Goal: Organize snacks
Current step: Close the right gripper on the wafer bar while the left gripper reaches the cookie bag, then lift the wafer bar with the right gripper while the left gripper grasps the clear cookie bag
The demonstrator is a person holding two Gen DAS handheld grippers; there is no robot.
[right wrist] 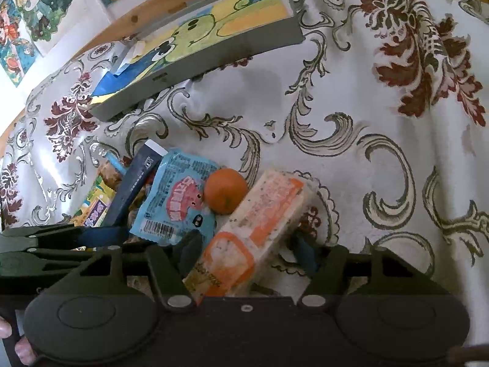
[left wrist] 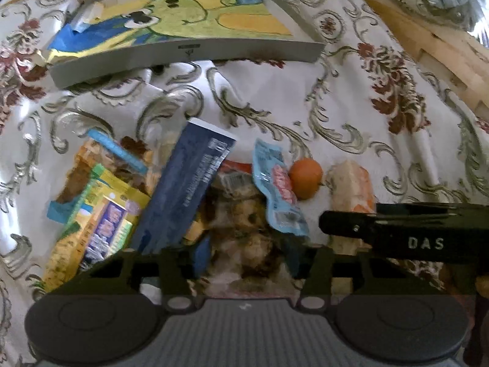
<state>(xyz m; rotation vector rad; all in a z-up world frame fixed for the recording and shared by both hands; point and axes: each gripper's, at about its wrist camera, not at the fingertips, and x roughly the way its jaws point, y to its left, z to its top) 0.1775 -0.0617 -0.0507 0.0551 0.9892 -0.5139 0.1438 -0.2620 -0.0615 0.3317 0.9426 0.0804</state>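
Fig.: Right hand-held gripper (right wrist: 244,257), jaws part-closed, pads clamped on an orange-and-white rice bar pack (right wrist: 256,229) lying just right of the tangerine (right wrist: 225,190). Left hand-held gripper (left wrist: 244,253), jaws narrowed over the snack pile left of the tangerine; grip cannot be told. Pile: light-blue shrimp pouch (right wrist: 180,202), dark-blue box (left wrist: 186,186), yellow pack (left wrist: 104,223). Grey tray (left wrist: 189,53) w/ cartoon liner lies beyond the tangerine, on the floral cloth (right wrist: 382,122).

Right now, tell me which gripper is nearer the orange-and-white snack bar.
Right. The right gripper has the snack bar between its fingers. The left gripper sits over the bag of cookies, beside the bar.
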